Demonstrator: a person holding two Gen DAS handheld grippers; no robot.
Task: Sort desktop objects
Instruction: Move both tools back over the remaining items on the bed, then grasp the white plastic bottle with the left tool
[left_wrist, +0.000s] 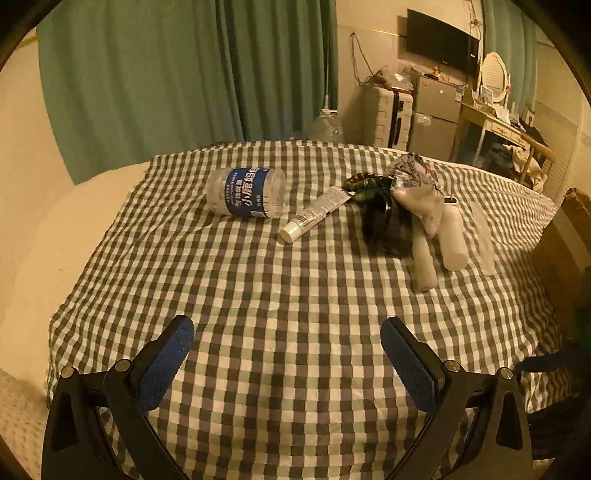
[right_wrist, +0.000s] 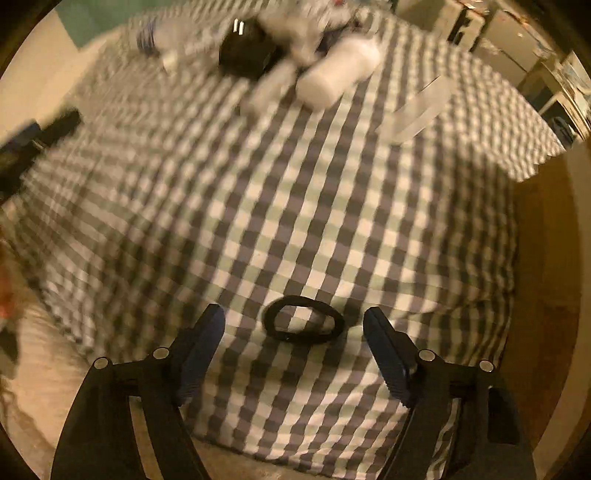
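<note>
Item: black elastic hair-tie loop (right_wrist: 303, 320), lower centre, limp, light; pinch one strand. Right gripper (right_wrist: 294, 325) spread, empty; left gripper (left_wrist: 287, 334) likewise.

A home bedroom: beyond the tongs hang green curtains (left_wrist: 147, 81), with a wall television (left_wrist: 441, 40), small fridge (left_wrist: 437, 110) and vanity mirror (left_wrist: 494, 75) to their right.

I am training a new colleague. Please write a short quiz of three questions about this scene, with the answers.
1. True or false: the bottle lies on its side.
2. What lies between the fingers of the right hand-held gripper?
3. The tube lies: A) left of the bottle, B) right of it, C) on it?

Key: 1 true. 2 a black ring, on the cloth, ungripped. 3 B.
</note>
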